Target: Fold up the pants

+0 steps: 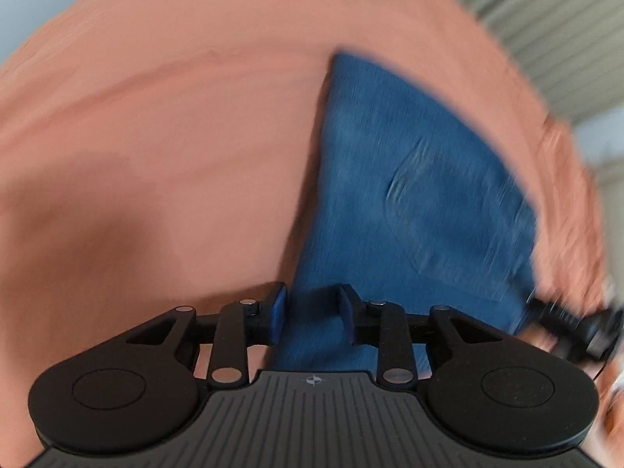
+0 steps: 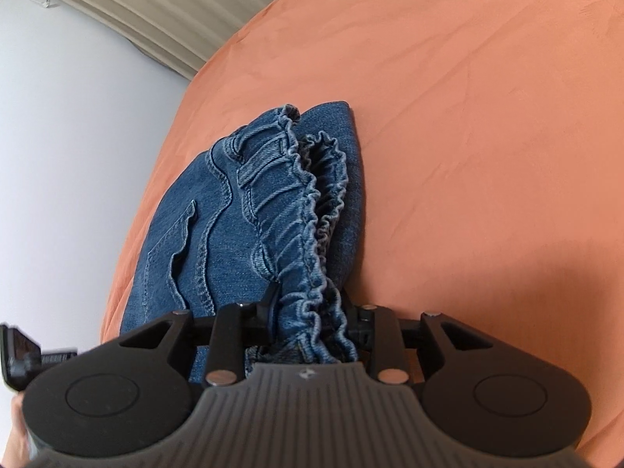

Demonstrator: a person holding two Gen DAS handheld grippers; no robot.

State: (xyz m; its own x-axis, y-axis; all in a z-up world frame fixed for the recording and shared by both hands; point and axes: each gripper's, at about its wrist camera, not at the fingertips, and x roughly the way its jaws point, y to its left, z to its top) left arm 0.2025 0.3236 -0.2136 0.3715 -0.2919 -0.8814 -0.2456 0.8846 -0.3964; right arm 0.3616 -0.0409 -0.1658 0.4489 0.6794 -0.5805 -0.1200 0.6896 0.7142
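Blue denim pants lie folded on an orange sheet, blurred in the left wrist view. My left gripper points down over one end of the denim. Its jaws stand apart with cloth in the gap, and the pads do not press on it. In the right wrist view the pants show a pocket and a gathered elastic waistband. My right gripper is shut on that bunched waistband, which fills the space between its fingers. The black right gripper also shows at the denim's corner at the right edge of the left wrist view.
The orange sheet covers a bed whose edge curves along the left of the right wrist view. Beyond it are a pale wall and a ribbed beige panel. Part of a hand shows at the lower left.
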